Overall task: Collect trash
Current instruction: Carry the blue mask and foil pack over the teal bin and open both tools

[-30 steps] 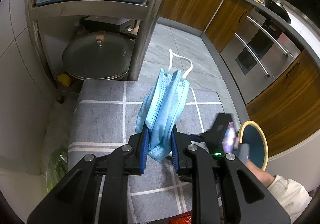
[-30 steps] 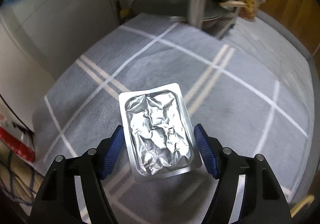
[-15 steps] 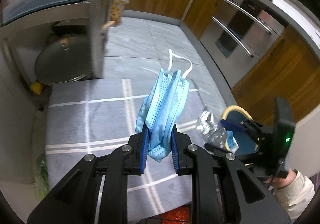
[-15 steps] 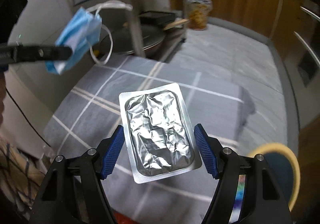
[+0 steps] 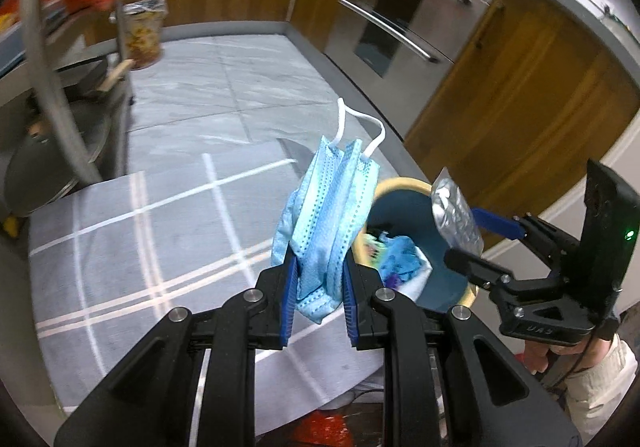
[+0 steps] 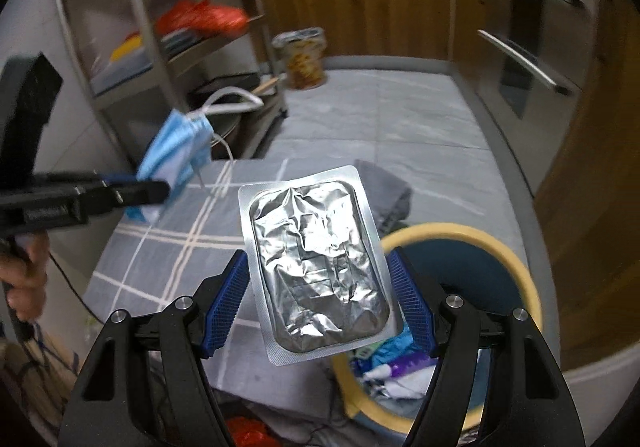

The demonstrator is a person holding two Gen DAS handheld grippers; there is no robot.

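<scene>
L gripper pinches a blue mask; R gripper, jaws wide, clamps a foil pack. Bin w/ trash sits just below R gripper.

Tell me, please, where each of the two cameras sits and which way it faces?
Left wrist: on the left tongs, looking down along them at the blue mask they clamp, the grey rug and the bin; the right tongs and a sleeve show.
Right wrist: on the right tongs, looking down at the foil pack they grip; the left tongs and a hand show.
Shared: mask, foil pack, bin, rug.
</scene>
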